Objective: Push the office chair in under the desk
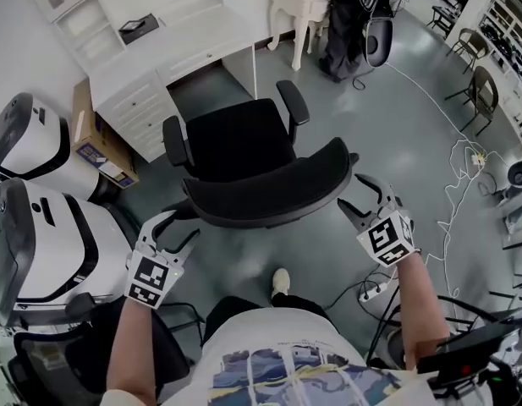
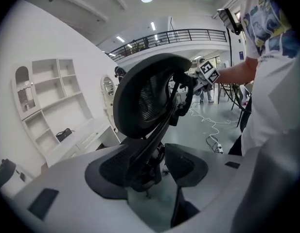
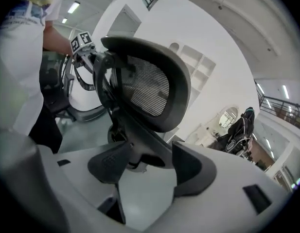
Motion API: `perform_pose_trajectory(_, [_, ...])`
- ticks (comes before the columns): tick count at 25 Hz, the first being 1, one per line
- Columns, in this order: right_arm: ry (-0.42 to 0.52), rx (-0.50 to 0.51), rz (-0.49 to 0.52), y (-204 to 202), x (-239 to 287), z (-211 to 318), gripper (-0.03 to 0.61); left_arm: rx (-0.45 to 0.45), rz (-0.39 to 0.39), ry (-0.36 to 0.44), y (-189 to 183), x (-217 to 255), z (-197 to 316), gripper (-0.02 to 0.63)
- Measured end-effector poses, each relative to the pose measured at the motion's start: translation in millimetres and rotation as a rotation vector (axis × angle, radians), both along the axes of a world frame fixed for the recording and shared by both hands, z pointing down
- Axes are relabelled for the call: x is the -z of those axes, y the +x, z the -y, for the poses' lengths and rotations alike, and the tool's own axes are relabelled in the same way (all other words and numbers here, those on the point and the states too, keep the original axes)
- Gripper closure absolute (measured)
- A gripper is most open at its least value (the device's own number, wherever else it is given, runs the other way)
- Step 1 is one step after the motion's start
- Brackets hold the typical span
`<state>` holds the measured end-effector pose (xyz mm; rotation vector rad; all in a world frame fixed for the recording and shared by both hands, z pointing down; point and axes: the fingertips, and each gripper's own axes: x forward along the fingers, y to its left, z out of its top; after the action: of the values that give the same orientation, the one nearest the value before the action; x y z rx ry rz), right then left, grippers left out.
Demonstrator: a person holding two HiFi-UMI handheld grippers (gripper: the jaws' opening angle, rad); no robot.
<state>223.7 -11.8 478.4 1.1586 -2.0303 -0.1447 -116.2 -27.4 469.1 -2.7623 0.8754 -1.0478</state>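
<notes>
The black office chair [image 1: 244,146] stands on the grey floor, facing the white desk [image 1: 172,45], its seat just short of the desk's kneehole. Its curved mesh backrest [image 1: 269,189] is nearest me. My left gripper [image 1: 174,231] is open just behind the backrest's left end, my right gripper [image 1: 362,200] open at its right end. In the left gripper view the backrest [image 2: 147,98] and its spine rise beyond the open left gripper [image 2: 152,166]. The right gripper view shows the backrest [image 3: 145,86] past the open right gripper [image 3: 150,166]. Neither gripper's pads press on the chair.
Two white machines [image 1: 41,227] and a cardboard box [image 1: 96,142] stand left of the chair. A power strip [image 1: 370,293] and cables lie on the floor at right. A white side table [image 1: 303,2] and black bag [image 1: 354,15] stand beyond the desk. My foot [image 1: 280,282] is behind the chair.
</notes>
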Motion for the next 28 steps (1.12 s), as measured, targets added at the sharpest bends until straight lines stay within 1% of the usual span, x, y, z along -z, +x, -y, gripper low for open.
perform_pose_trajectory(5, [-0.028,0.103,-0.126,7.8,-19.7,36.9,0.290,-0.019,0.101,-0.015,0.6,-20.8,21.3,0.362])
perform_pose_trajectory(8, [-0.055,0.165,-0.211,5.3,-31.6,50.7,0.290,-0.068,0.179,-0.030,1.3,-31.2,29.1,0.354])
perform_pose_trajectory(10, [-0.087,0.196,-0.250,2.9,-39.8,58.2,0.287,-0.113,0.209,-0.047,5.0,-39.1,32.6,0.351])
perform_pose_trajectory(12, [-0.128,0.221,-0.272,-2.4,-48.4,59.2,0.287,-0.148,0.221,-0.069,7.3,-46.3,32.8,0.351])
perform_pose_trajectory(15, [-0.178,0.242,-0.306,-5.3,-56.8,57.6,0.299,-0.186,0.238,-0.061,7.0,-50.7,33.9,0.345])
perform_pose_trajectory(17, [-0.206,0.250,-0.316,-2.7,-58.3,59.1,0.298,-0.213,0.243,-0.056,9.2,-51.5,36.0,0.328])
perform_pose_trajectory(19, [-0.233,0.262,-0.327,-0.6,-59.1,59.7,0.301,-0.246,0.241,-0.072,13.1,-55.0,36.4,0.325])
perform_pose_trajectory(22, [-0.274,0.270,-0.348,1.3,-59.8,60.6,0.313,-0.299,0.234,-0.079,19.2,-59.2,37.6,0.334])
perform_pose_trajectory(26, [-0.303,0.263,-0.378,3.4,-61.3,59.2,0.327,-0.359,0.246,-0.026,22.5,-60.9,34.3,0.379])
perform_pose_trajectory(28, [-0.304,0.255,-0.389,4.8,-61.1,62.8,0.333,-0.381,0.251,-0.024,24.0,-61.4,36.6,0.391])
